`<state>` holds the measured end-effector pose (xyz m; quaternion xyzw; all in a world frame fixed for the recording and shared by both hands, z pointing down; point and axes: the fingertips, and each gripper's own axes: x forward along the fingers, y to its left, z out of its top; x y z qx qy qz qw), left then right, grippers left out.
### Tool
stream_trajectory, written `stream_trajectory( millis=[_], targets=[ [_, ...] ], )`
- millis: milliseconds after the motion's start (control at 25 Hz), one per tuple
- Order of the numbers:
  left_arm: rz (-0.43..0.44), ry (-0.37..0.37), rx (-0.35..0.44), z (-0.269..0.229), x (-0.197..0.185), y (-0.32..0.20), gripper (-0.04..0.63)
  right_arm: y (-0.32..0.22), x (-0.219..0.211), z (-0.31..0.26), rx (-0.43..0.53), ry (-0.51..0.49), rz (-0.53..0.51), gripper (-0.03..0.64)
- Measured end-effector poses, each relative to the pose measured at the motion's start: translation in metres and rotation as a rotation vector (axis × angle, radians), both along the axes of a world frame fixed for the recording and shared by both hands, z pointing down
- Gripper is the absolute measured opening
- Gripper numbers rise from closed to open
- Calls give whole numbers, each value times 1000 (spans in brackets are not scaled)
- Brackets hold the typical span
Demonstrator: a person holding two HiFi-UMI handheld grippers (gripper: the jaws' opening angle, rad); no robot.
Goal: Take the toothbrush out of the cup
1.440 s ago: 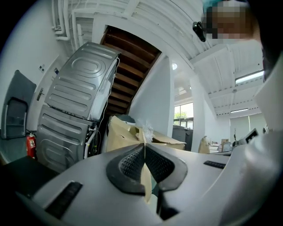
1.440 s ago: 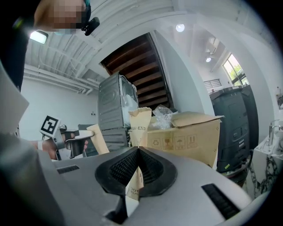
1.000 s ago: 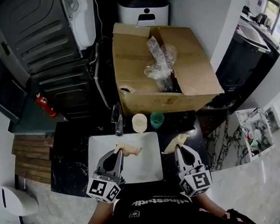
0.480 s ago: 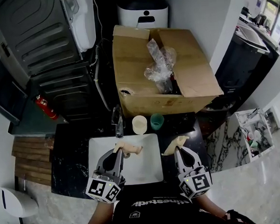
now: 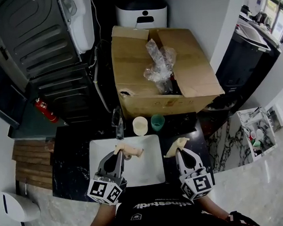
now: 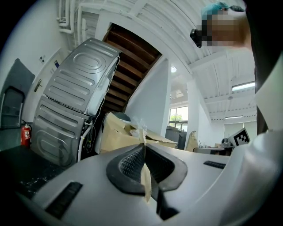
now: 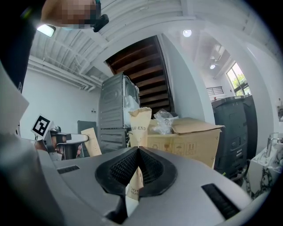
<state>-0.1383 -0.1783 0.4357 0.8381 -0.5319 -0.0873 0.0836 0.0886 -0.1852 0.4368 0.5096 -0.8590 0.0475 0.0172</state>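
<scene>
Both tools clenched. Left gripper [image 5: 119, 154] pinches a tan paper piece [image 5: 131, 150], right gripper [image 5: 179, 151] a tan paper sleeve [image 5: 176, 145], lower centre over the white basin [image 5: 146, 167]. Cream cup [image 5: 140, 126] and teal cup [image 5: 158, 122] sit mid-frame on the black counter [image 5: 71, 154]. Can't make out the toothbrush. Cardboard box [image 5: 144, 85] above.

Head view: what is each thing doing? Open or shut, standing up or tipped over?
Left gripper: shut on the left paper packet.
Right gripper: shut on the right paper packet.
Cardboard box: open, with a plastic bag sticking out.
Cream cup: standing upright.
Green cup: standing upright.
</scene>
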Motion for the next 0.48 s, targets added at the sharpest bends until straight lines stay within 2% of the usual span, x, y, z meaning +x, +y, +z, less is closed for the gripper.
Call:
stream_trajectory(
  millis=[480],
  targets=[
    [2,2,-16,2,4,0,15,2,2,2,-7,4,2,37]
  ],
)
